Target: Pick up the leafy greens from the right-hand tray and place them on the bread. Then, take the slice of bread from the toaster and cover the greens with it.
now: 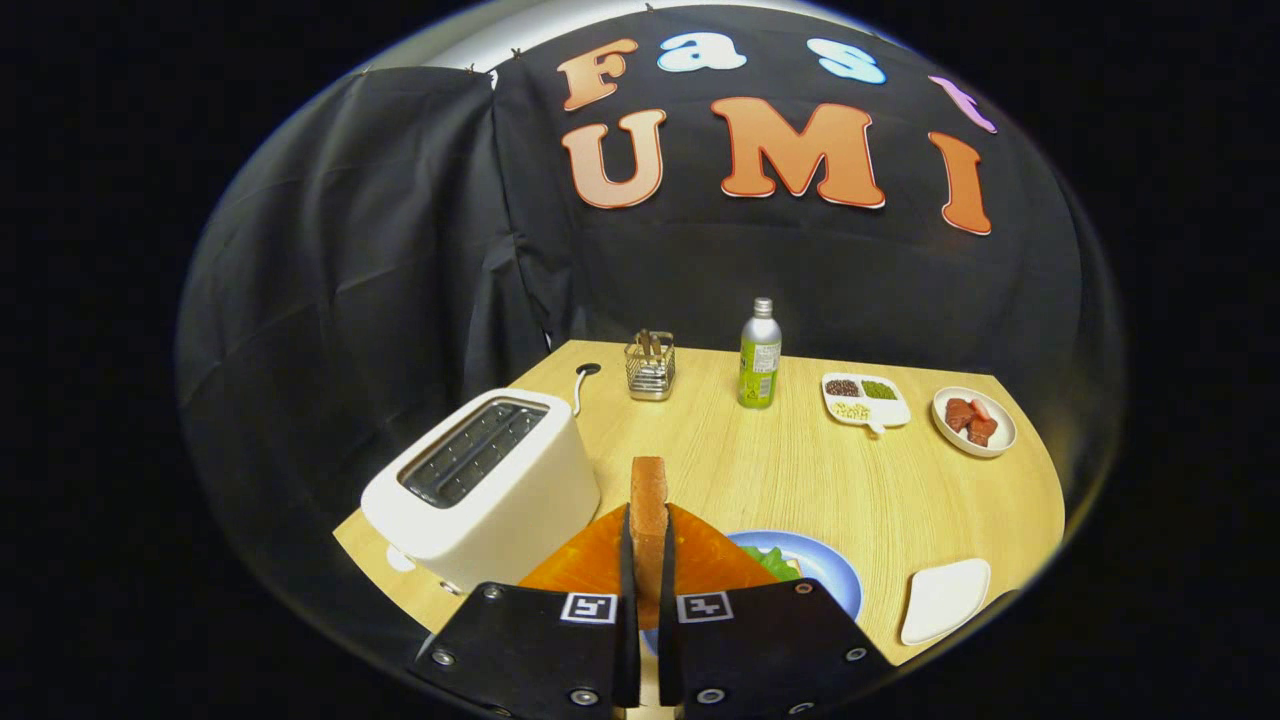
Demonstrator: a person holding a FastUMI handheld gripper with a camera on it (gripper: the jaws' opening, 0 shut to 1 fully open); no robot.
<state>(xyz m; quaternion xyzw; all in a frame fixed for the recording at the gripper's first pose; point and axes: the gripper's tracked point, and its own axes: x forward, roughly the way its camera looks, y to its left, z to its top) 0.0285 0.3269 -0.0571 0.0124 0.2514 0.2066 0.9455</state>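
Tool (648, 560) clamping bread slice (648, 500), toaster (480, 485) beside, greens (770, 560) beyond

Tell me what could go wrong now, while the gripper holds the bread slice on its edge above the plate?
1. The gripper pinches the bread slice upright by its lower part; tilting it flat might let it slip.
2. The leafy greens on the blue plate are partly hidden behind the fingers, so the slice might land off-centre.
3. The toaster stands close beside; a swing could bump it.

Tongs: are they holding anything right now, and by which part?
Yes. The tongs are shut on the bread slice, standing on edge, pinched by its two flat faces at the lower part; its top sticks out beyond the fingers, above the blue plate.
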